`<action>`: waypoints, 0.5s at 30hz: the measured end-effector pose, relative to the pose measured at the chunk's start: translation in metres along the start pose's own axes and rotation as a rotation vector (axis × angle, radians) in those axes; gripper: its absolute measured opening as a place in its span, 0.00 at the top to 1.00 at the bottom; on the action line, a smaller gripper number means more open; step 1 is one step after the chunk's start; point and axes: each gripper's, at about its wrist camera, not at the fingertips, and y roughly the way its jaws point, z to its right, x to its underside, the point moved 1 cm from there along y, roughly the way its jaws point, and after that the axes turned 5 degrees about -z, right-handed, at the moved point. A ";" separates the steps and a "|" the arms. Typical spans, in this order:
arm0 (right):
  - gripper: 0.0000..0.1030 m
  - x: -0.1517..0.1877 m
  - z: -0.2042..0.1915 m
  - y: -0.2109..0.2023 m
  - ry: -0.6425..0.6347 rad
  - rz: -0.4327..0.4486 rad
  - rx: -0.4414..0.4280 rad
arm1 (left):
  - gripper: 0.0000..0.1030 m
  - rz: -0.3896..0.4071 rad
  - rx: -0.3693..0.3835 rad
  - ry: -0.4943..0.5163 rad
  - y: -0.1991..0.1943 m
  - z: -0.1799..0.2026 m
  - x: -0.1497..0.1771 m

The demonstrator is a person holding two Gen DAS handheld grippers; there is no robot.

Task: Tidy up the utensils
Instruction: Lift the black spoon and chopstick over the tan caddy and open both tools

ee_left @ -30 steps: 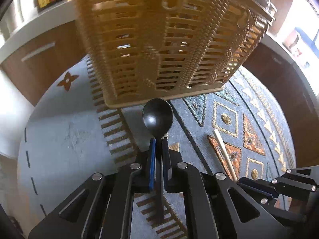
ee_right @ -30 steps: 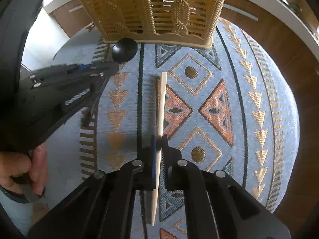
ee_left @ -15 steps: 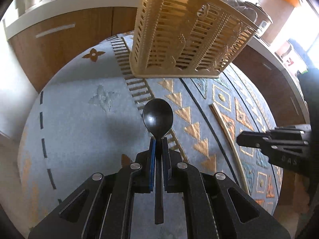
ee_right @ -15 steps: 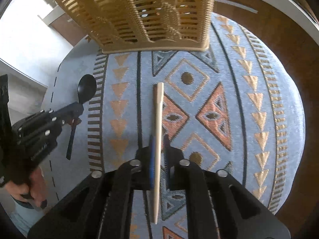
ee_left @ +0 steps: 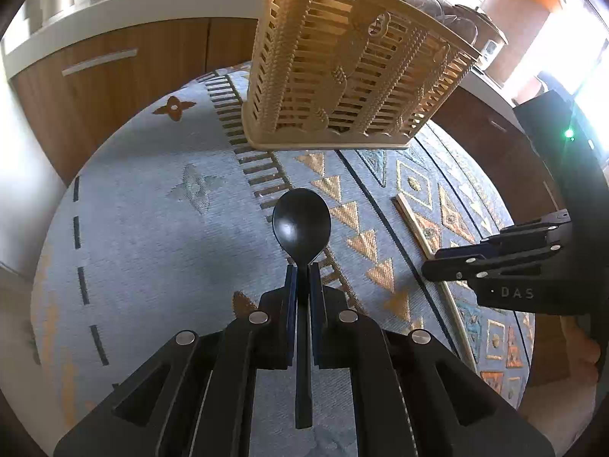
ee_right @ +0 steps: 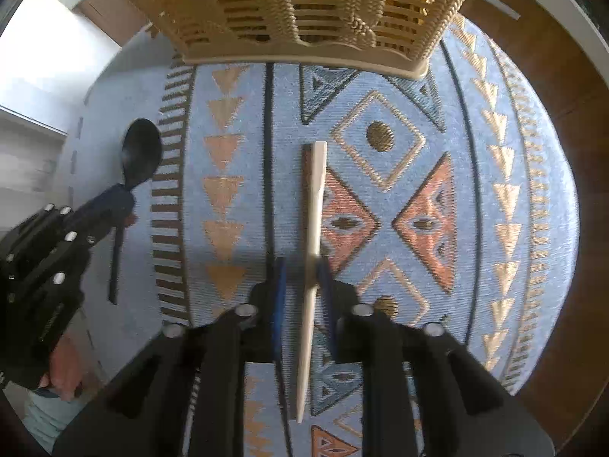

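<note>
**Spoon gripped, chopstick sitting loose between parted jaws**

Your left gripper (ee_left: 300, 278) has its jaws closed tight on the neck of the black spoon (ee_left: 301, 222), bowl pointing toward the slatted utensil basket (ee_left: 342, 87) at the far end of the patterned surface (ee_left: 152, 228). Your right gripper (ee_right: 302, 278) has its jaws parted around the pale chopstick (ee_right: 313, 228); the stick looks to touch only the right finger, so it is not clamped.

Risks from here, as I judge them:
- Lift the right gripper now and the chopstick will likely stay behind or roll off, since nothing pinches it.
- Close off-centre and the thin stick may pivot or skid.
- The spoon is held near its bowl with a long handle trailing; that handle could catch the basket rim as you tip it in.

Count: one spoon, one chopstick, one basket, two grippers.
</note>
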 end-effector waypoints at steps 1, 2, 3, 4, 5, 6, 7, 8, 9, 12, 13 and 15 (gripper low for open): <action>0.95 -0.005 -0.003 0.002 -0.001 0.001 0.004 | 0.96 0.003 0.003 -0.002 0.000 0.000 0.000; 0.96 -0.005 -0.004 0.003 -0.004 0.003 0.001 | 0.96 0.006 0.005 -0.005 -0.001 0.000 -0.001; 0.96 -0.005 -0.004 0.003 -0.008 0.005 -0.004 | 0.96 0.011 0.011 -0.008 -0.002 -0.001 -0.001; 0.96 -0.004 -0.002 0.002 -0.011 0.010 -0.013 | 0.96 0.015 0.017 -0.008 -0.002 -0.001 -0.001; 0.96 -0.003 0.000 0.002 -0.005 0.022 -0.031 | 0.96 0.020 0.027 -0.009 -0.005 0.000 -0.001; 0.96 -0.001 0.002 -0.001 -0.004 0.041 -0.055 | 0.96 0.030 0.029 -0.006 -0.008 0.000 -0.001; 0.96 0.009 0.010 -0.008 -0.009 0.056 -0.074 | 0.96 0.047 0.034 -0.001 -0.012 0.002 0.000; 0.96 0.012 0.011 -0.014 -0.017 0.086 -0.108 | 0.96 0.059 0.038 0.003 -0.015 0.004 -0.001; 0.96 0.016 0.012 -0.022 -0.023 0.118 -0.137 | 0.96 0.075 0.045 0.008 -0.019 0.006 -0.001; 0.96 0.031 0.015 -0.051 -0.032 0.236 -0.207 | 0.96 0.147 0.075 0.011 -0.040 0.011 -0.004; 0.96 0.036 0.017 -0.063 -0.035 0.285 -0.231 | 0.96 0.174 0.084 0.010 -0.048 0.012 -0.006; 0.96 0.044 0.020 -0.083 -0.040 0.360 -0.265 | 0.96 0.245 0.096 0.011 -0.068 0.017 -0.012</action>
